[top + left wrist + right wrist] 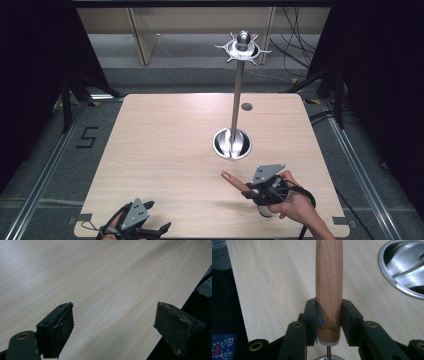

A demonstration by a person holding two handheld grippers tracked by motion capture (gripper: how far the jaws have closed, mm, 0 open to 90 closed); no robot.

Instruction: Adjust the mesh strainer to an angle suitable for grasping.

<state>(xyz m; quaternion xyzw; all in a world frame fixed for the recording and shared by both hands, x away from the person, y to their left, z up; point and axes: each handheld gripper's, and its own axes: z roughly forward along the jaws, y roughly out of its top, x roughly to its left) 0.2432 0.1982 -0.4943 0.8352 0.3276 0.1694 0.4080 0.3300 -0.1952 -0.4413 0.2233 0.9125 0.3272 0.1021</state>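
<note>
A: How many tools are there, and where?

B: One wooden handle, stamped "KITCHEN TOOL", with a thin metal shank at its near end. It is held over the near right part of the table, just short of the stand's base.

A: Which way does it run?

B: Its long axis lies along the right gripper, with the rounded end pointing away and leftward in the high view.

A: And that gripper?

B: Its jaws are closed on the handle from both sides.

A: The other one?

B: The left gripper sits at the near left edge of the table, jaws wide apart, holding nothing.

A: Anything else?

B: One metal stand: a round dished base, one upright pole, and a hooked ring with a knob on top.
</note>
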